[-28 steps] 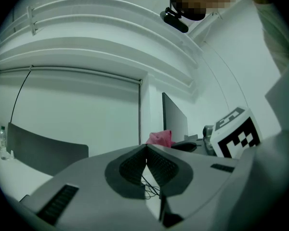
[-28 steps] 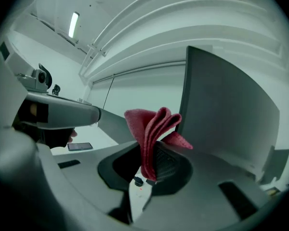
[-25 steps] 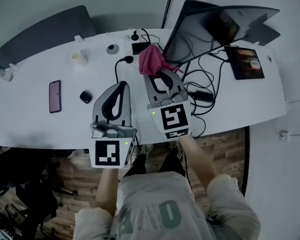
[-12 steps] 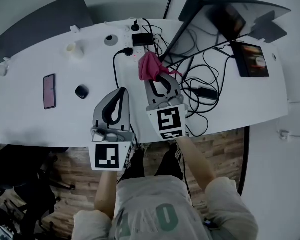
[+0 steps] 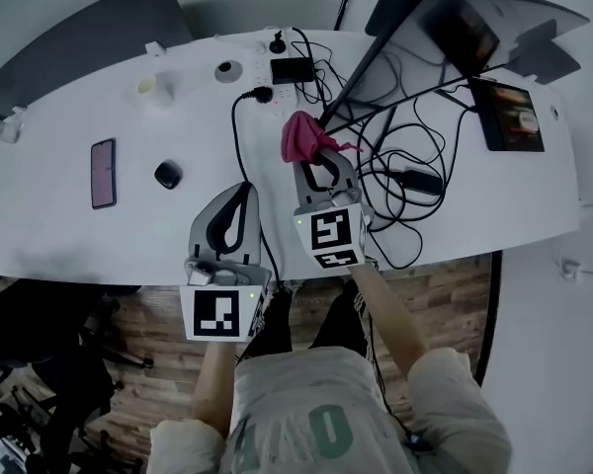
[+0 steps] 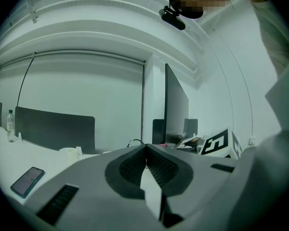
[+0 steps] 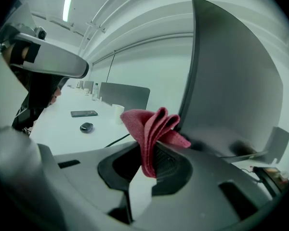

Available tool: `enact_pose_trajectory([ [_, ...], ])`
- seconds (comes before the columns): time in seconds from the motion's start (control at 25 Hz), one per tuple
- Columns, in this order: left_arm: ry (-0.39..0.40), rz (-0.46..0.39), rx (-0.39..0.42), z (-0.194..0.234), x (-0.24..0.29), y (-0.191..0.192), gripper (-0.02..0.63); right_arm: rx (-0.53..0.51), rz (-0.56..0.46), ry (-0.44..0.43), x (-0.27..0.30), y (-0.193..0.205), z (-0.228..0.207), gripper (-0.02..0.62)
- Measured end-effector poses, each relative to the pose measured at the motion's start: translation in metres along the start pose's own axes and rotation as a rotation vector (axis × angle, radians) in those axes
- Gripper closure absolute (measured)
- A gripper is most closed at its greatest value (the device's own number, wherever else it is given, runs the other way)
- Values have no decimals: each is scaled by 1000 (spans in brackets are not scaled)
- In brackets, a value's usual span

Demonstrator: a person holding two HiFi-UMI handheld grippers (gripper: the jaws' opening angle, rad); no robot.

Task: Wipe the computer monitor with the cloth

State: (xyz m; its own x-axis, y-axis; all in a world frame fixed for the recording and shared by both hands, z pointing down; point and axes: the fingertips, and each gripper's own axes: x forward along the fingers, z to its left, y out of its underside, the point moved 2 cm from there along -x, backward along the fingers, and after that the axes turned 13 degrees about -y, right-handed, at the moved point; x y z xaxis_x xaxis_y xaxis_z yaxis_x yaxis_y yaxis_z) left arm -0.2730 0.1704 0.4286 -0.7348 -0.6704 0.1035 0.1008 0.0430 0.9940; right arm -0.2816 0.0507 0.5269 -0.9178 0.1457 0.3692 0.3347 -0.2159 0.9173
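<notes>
where the white worktop [image 5: 59, 205] carries the big dark monitor [image 5: 425, 57], the thin tilted panel looks fragile, so light pressure seems wise. the right gripper [image 5: 318, 164] is clamped on the red cloth [image 5: 301, 136], held just beside the screen's lower edge, perhaps not yet touching it. the left gripper [image 5: 243, 194] hangs with its jaws together on nothing, nearer the person. the cloth is soft, light and folded; the pinch on its lower fold leaves a loose tuft for wiping. against a second ago little has changed: same grip, same spot by the monitor.
</notes>
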Motion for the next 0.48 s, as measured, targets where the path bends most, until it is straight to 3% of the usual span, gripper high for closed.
enact_pose_trajectory([
  [0.2,-9,23,19,8,-6,9,592,0,37,-13,4,12,4,545],
  [0.36,-16,20,12,10,-9,7,592,-10,57,-150,7,15,32,545],
  [0.48,-13,17,8,8,-11,4,592,29,69,-182,0,22,46,545],
])
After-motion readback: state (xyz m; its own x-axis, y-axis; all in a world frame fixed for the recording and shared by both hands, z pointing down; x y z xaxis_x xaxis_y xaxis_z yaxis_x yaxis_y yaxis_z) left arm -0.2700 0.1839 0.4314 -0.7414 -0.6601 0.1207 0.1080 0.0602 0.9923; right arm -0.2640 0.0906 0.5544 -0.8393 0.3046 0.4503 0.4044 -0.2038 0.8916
